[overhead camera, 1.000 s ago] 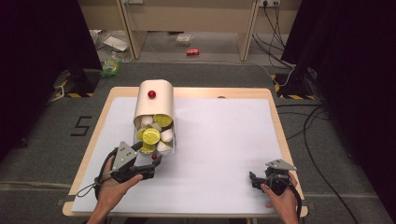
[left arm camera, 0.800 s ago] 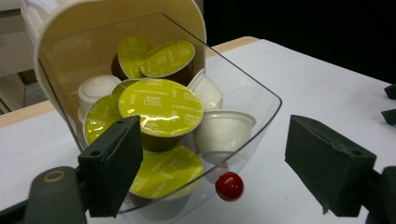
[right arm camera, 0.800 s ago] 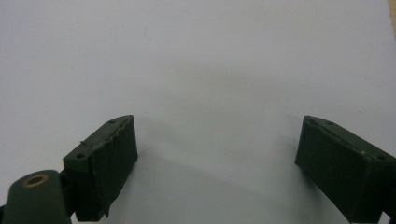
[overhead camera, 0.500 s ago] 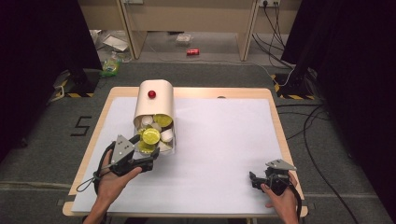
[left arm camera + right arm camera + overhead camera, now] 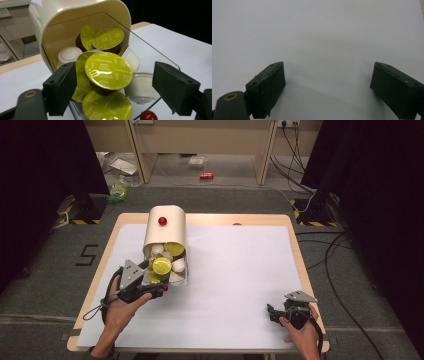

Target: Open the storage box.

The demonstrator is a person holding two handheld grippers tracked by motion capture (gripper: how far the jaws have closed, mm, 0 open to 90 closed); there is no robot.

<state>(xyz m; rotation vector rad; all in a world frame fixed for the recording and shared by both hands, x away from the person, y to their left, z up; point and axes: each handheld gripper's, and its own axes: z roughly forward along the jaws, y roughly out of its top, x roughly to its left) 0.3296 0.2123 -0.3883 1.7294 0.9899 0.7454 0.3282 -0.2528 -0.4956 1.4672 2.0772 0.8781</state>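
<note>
A cream container [image 5: 165, 231] with a red knob [image 5: 162, 221] lies on its side at the table's left, its mouth facing me. Coffee capsules spill from it: green-lidded cappuccino ones and white ones [image 5: 140, 85]. My left gripper [image 5: 152, 281] is open at the mouth. Its jaws stand either side of the front green capsule [image 5: 108, 71], also seen from above as the capsule [image 5: 161, 266], without touching it. In its own view the left gripper [image 5: 113, 83] shows both pads apart. My right gripper [image 5: 272, 311] rests open at the front right, and the right gripper [image 5: 328, 75] holds nothing over the white sheet [image 5: 322, 30].
A clear flap [image 5: 150, 53] hangs open at the container's mouth, with a small red ball [image 5: 148, 115] near its lower edge. The white sheet [image 5: 240, 270] covers the wooden table [image 5: 295, 245]. Cables and a red can [image 5: 206, 175] lie on the floor beyond.
My left gripper has moved forward and slightly left, closer to the container's mouth, so its jaws now flank the front green capsule. The right gripper has stayed put.
</note>
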